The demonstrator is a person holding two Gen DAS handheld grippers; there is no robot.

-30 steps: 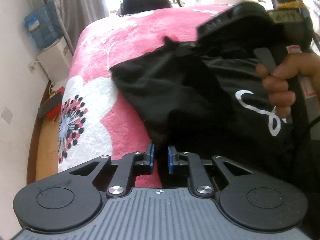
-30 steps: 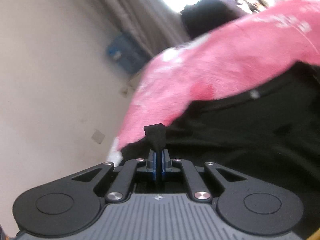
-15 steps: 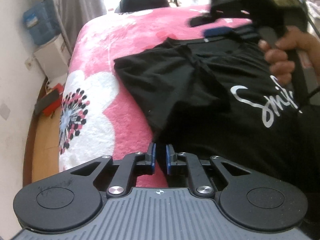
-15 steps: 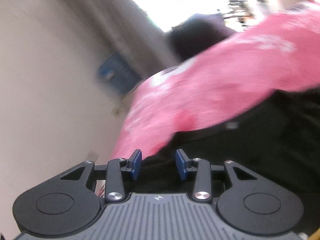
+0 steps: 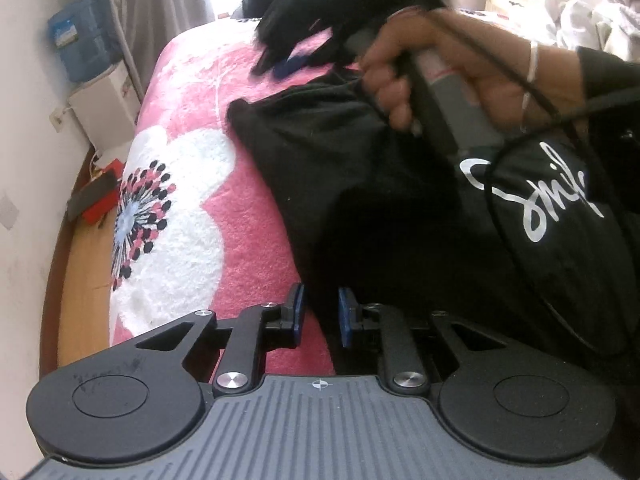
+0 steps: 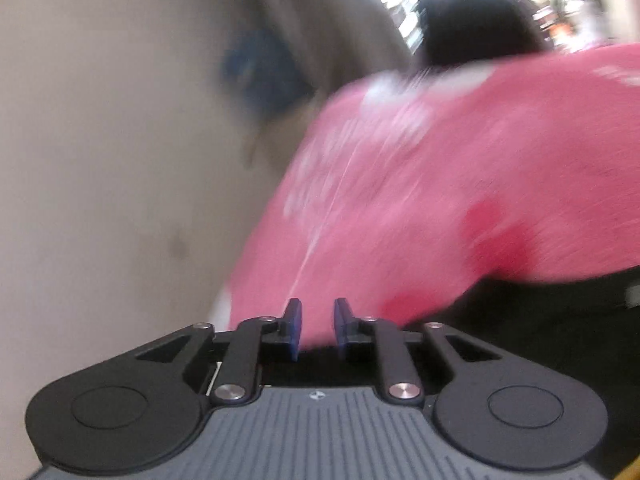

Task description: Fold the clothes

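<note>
A black T-shirt with white script on its chest lies spread on the pink flowered blanket of the bed, one sleeve reaching toward the bed's left edge and the body running off toward its right side. It is not yet a compact folded stack; whether any fold has been laid in it I cannot tell, so most of the folding looks left to do. The left tongs stand apart at the shirt's near hem, clamping nothing, while the right tongs, gripped by the person's hand, are likewise apart and empty above the blanket near the shirt's far edge.
</note>
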